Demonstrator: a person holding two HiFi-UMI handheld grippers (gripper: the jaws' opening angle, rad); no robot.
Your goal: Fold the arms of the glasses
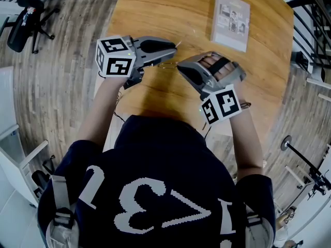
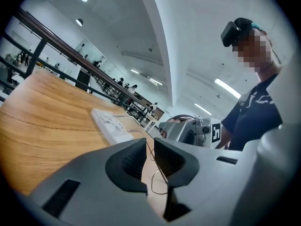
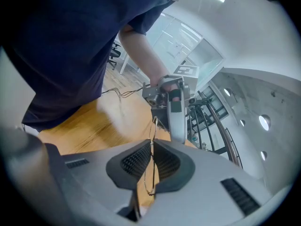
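Thin wire-framed glasses [image 1: 168, 64] hang in the air over the wooden table [image 1: 155, 14], between my two grippers. My right gripper [image 1: 181, 69] is shut on the frame: in the right gripper view a wire rim [image 3: 152, 126] runs straight through the pinched pads [image 3: 141, 159]. My left gripper [image 1: 175, 53] faces it from the left. In the left gripper view its jaws [image 2: 149, 149] stand a narrow gap apart, and a thin wire of the glasses [image 2: 158, 185] passes through the gap without the pads pressing on it.
A white booklet [image 1: 230, 20] lies flat at the far right of the table, also in the left gripper view [image 2: 110, 124]. A black office chair [image 1: 23, 14] stands on the plank floor to the left. The person's torso is close behind both grippers.
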